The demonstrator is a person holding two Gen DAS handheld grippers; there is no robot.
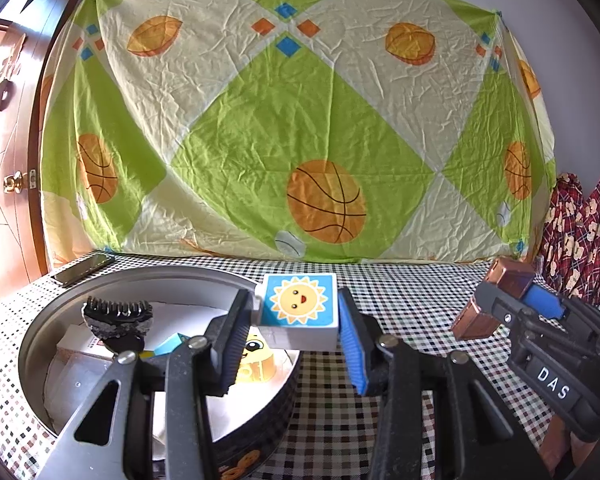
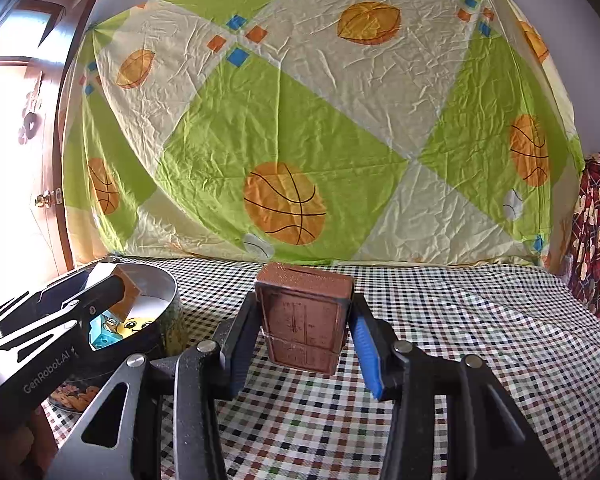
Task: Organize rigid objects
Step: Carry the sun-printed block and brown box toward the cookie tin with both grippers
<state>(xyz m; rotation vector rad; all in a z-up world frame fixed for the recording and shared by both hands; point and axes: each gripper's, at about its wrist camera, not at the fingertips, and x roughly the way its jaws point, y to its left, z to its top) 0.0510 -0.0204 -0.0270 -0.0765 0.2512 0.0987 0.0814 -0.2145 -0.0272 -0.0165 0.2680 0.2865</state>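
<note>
My left gripper [image 1: 296,308] is shut on a white block with a blue sun picture [image 1: 300,300], held above the right rim of a round metal tin [image 1: 140,276]. In the tin lie a black toothed hair clip [image 1: 118,316], a white box [image 1: 80,344] and a yellow cartoon-faced piece [image 1: 256,356]. My right gripper [image 2: 305,312] is shut on a brown rectangular box [image 2: 304,316], held upright over the checked tablecloth [image 2: 460,340] to the right of the tin [image 2: 168,280]. The left wrist view shows the right gripper [image 1: 500,300] with the brown box [image 1: 508,276] at the right.
A phone [image 1: 82,268] lies behind the tin at the table's back left. A green and cream basketball-print sheet [image 1: 300,120] hangs behind the table. A wooden door [image 1: 8,160] stands left, and red patterned cloth [image 2: 596,240] lies at the right edge.
</note>
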